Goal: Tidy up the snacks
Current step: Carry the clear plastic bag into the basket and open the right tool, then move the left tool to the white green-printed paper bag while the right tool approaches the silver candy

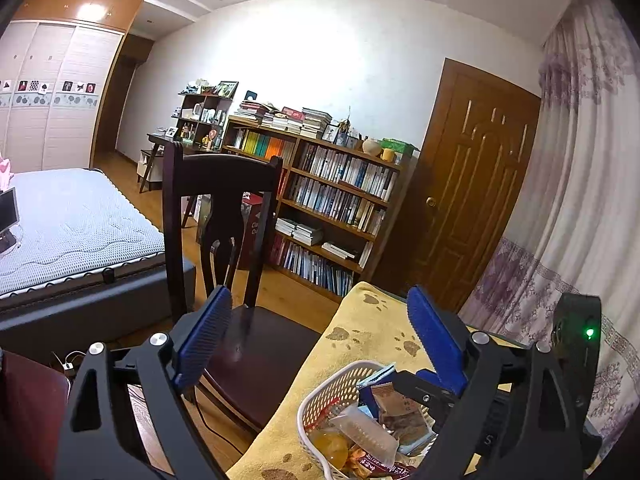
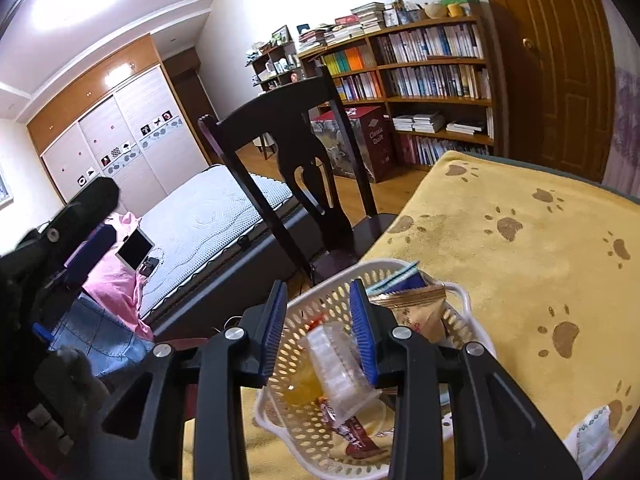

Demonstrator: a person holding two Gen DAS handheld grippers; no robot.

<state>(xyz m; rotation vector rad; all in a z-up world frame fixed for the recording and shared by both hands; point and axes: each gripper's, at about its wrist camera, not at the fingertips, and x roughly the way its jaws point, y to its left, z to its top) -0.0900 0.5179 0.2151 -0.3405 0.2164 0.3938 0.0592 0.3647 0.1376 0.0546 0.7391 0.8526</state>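
A white lattice basket (image 1: pixel 320 396) (image 2: pixel 460 292) stands on a yellow paw-print cloth (image 1: pixel 360 344) (image 2: pixel 500 280). It holds several snacks: a clear-wrapped packet (image 1: pixel 360 428) (image 2: pixel 332 360), an orange jelly cup (image 1: pixel 330 446) (image 2: pixel 300 384), a brown packet (image 1: pixel 400 404) (image 2: pixel 416 312) and a red wrapper (image 2: pixel 356 432). My right gripper (image 2: pixel 320 328) hovers open just over the basket, with the clear packet below its gap. My left gripper (image 1: pixel 320 320) is wide open and holds nothing, left of the basket, out over the chair seat. One white-and-green packet (image 2: pixel 592 436) lies loose on the cloth.
A dark wooden chair (image 1: pixel 224 184) (image 2: pixel 288 120) stands against the table's far-left edge. Beyond it are a bed (image 1: pixel 72 220) (image 2: pixel 208 216), a bookshelf (image 1: pixel 332 192), a wooden door (image 1: pixel 472 184) and a curtain (image 1: pixel 580 200) on the right.
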